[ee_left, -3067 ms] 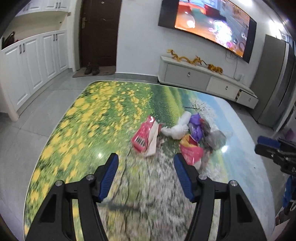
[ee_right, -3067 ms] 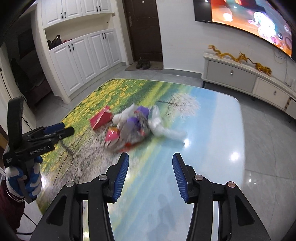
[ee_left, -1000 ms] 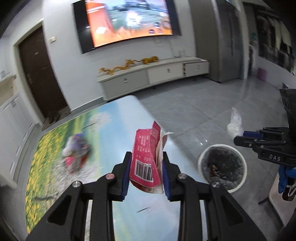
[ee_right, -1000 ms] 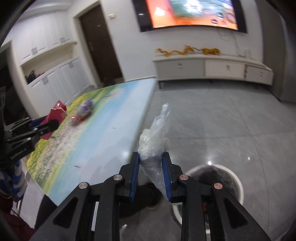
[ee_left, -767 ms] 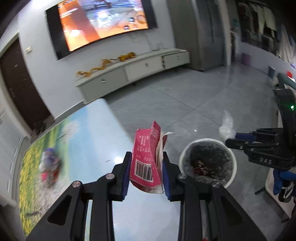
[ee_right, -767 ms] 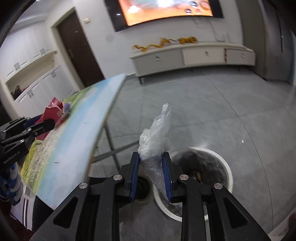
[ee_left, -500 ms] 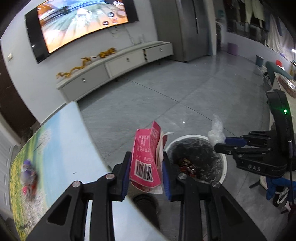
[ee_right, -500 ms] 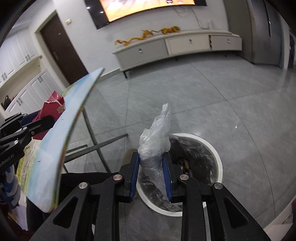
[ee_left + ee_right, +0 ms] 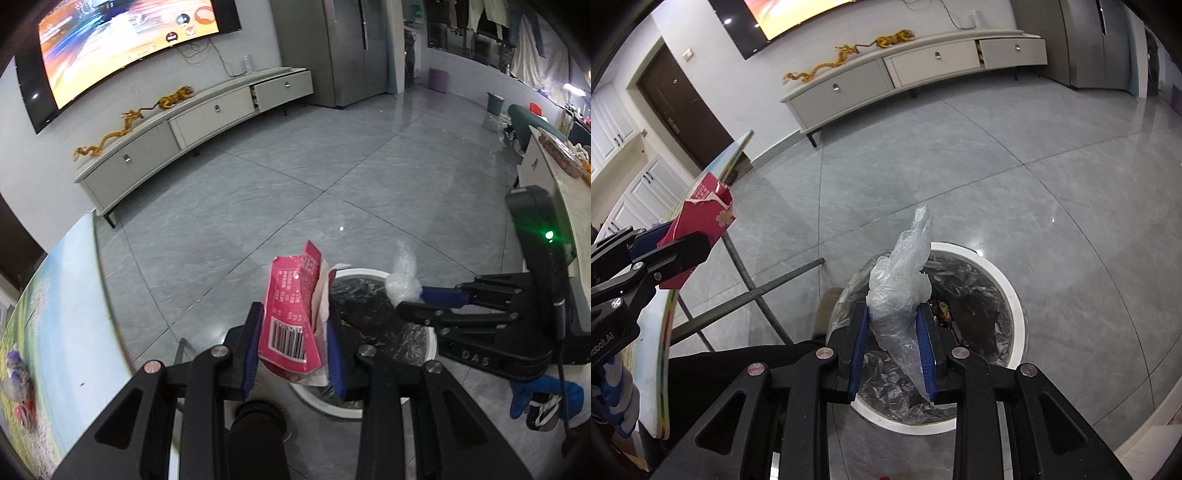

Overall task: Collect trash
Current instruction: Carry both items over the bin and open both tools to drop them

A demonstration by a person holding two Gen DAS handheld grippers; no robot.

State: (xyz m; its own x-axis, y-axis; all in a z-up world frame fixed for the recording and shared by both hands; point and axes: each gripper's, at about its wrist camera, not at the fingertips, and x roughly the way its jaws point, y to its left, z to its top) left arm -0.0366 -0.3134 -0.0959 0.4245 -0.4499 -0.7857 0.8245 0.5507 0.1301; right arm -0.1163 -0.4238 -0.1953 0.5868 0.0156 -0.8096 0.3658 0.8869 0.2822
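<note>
While the left gripper (image 9: 291, 345) pinched a pink barcoded wrapper (image 9: 291, 314), the right gripper (image 9: 893, 345) clamped a crumpled clear plastic bag (image 9: 901, 280). Just beyond both (black liner inside) stood the white trash bin (image 9: 1012, 291).

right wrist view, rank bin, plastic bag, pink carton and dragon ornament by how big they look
1. Bin: takes up the most of the picture.
2. Plastic bag: shut in the right gripper, very near the lens, so it looks enlarged.
3. Pink carton, in the left gripper.
4. Dragon ornament: long but thin and far off, so against the carton it is unsure.
</note>
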